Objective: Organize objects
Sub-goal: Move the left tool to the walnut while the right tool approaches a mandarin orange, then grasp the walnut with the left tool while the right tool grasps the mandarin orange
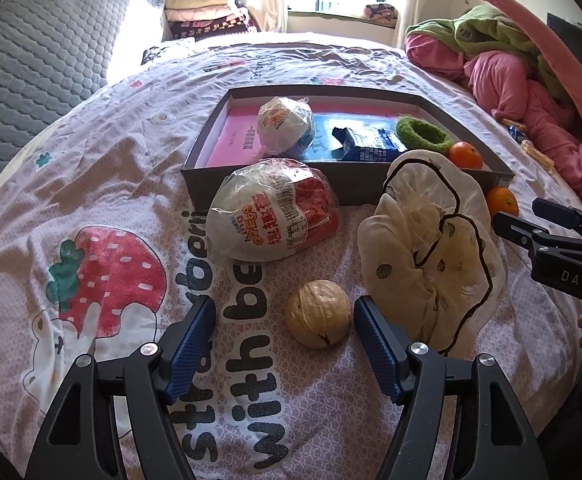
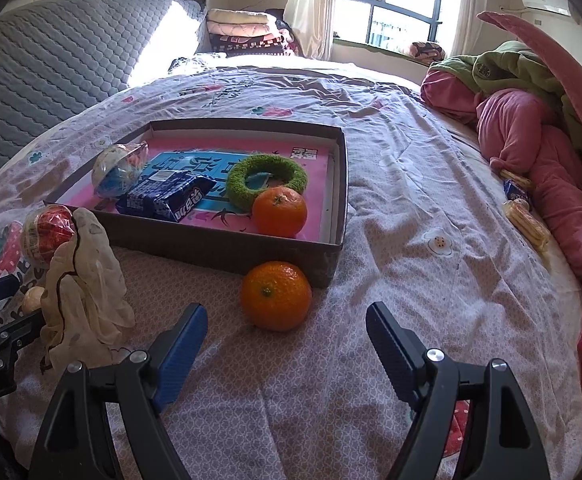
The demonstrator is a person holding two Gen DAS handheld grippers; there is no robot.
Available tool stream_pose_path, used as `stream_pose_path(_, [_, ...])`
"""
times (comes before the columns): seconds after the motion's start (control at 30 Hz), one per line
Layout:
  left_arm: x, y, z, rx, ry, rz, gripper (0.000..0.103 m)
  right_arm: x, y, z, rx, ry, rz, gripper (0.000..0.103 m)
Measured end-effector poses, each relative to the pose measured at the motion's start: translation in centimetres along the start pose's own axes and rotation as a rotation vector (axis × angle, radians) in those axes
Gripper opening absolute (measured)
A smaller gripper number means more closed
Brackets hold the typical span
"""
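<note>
Two dimpled oranges — one in the cardboard tray (image 2: 227, 246), one (image 2: 276, 295) outside — and one wrinkled walnut (image 1: 317, 314); your left gripper (image 1: 285, 334) and right gripper (image 2: 287, 338) gape, pinching nothing.

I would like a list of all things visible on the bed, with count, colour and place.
box: 1, grey, middle of bed
toy egg in box: 1, white-blue, left part
blue packet: 1, in box
green ring: 1, in box
orange in box: 1, near front wall
orange on bed: 1, before box
big toy egg: 1, white-red, on bed
walnut: 1, tan, on bed
cloth cap: 1, cream, beside walnut
pink clothes: pile, right
left gripper: open, around walnut
right gripper: open, near orange
</note>
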State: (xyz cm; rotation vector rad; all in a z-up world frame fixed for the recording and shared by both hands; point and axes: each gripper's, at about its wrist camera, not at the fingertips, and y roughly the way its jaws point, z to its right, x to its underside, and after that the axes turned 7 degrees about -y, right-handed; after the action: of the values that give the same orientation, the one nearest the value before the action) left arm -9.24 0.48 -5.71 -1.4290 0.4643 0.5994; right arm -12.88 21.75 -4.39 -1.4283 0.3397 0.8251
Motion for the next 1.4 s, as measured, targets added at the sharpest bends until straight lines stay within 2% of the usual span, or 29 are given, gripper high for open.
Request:
stream_pose_path(0.27, [-0.1,0.4,0.0,0.011,-0.004,-0.001,0.069,-0.3,0.8,0.0,0.025,0.001,-0.001,0.080])
stream_pose_path(0.43, [-0.2,0.7,0.1,0.015,-0.009,0.002,0.068,-0.4,1.2,-0.4,0.032,-0.015,-0.005,0.071])
stream_pose_path(0.67, [-0.3,1.1,0.0,0.009,-0.017,0.006,0.067,-0.5,1.6,-0.6,0.045,-0.014,-0.007,0.064])
stream_pose_path(0.73, [-0.3,1.1,0.1,0.011,-0.017,0.007,0.064,-0.5,1.7,-0.7,0.044,-0.019,-0.011,0.059])
stream_pose_path(1.03, [-0.4,1.1,0.1,0.009,-0.017,0.006,0.063,-0.5,2.3,-1.2,0.021,-0.026,-0.026,0.042])
stream_pose_path(1.37, [-0.4,1.3,0.4,0.011,-0.010,0.007,0.055,-0.4,2.6,-1.1,0.012,-0.011,-0.033,0.040])
stream_pose_path(1.4, [-0.3,1.3,0.4,0.011,-0.007,0.007,0.052,-0.4,2.7,-1.1,0.009,-0.009,-0.038,0.040])
